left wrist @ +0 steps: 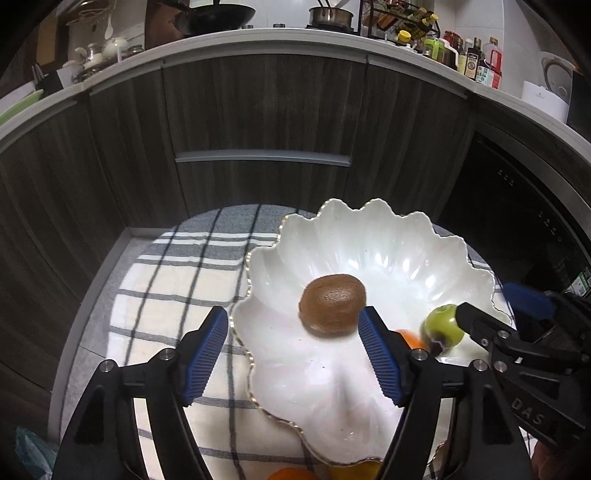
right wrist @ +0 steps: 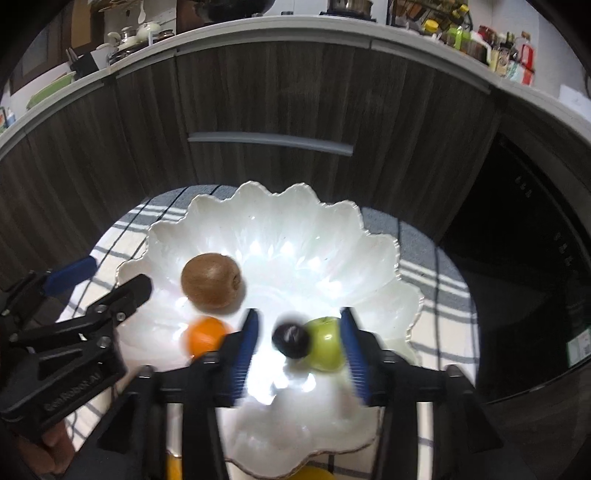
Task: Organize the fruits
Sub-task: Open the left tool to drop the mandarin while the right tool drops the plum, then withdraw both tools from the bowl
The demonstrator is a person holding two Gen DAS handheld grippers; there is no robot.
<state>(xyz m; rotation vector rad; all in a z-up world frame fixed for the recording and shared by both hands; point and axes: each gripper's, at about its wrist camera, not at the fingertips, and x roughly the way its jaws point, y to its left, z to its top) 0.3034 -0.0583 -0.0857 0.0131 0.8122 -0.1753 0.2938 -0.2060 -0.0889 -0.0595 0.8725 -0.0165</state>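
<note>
From my left wrist, "DAS" shows on my right gripper [left wrist: 491,314]; my left gripper [left wrist: 293,354] gapes wide, empty, over the scalloped white bowl [left wrist: 369,225] holding a kiwi [left wrist: 332,304]. From my right wrist, the kiwi, orange [right wrist: 205,336], dark plum [right wrist: 291,339] and green apple [right wrist: 327,343] lie inside, pads apart, gripping nothing.

Past the fingers there's a run of dark wood-grain cabinets [left wrist: 258,110] with a grey drawer handle [left wrist: 262,158]. The countertop [left wrist: 266,37] above is pretty cluttered: black wok [left wrist: 221,16], small steel pot [left wrist: 330,14], sauce bottles [left wrist: 476,61] off to the right. Checked tablecloth [left wrist: 177,280] underneath.
</note>
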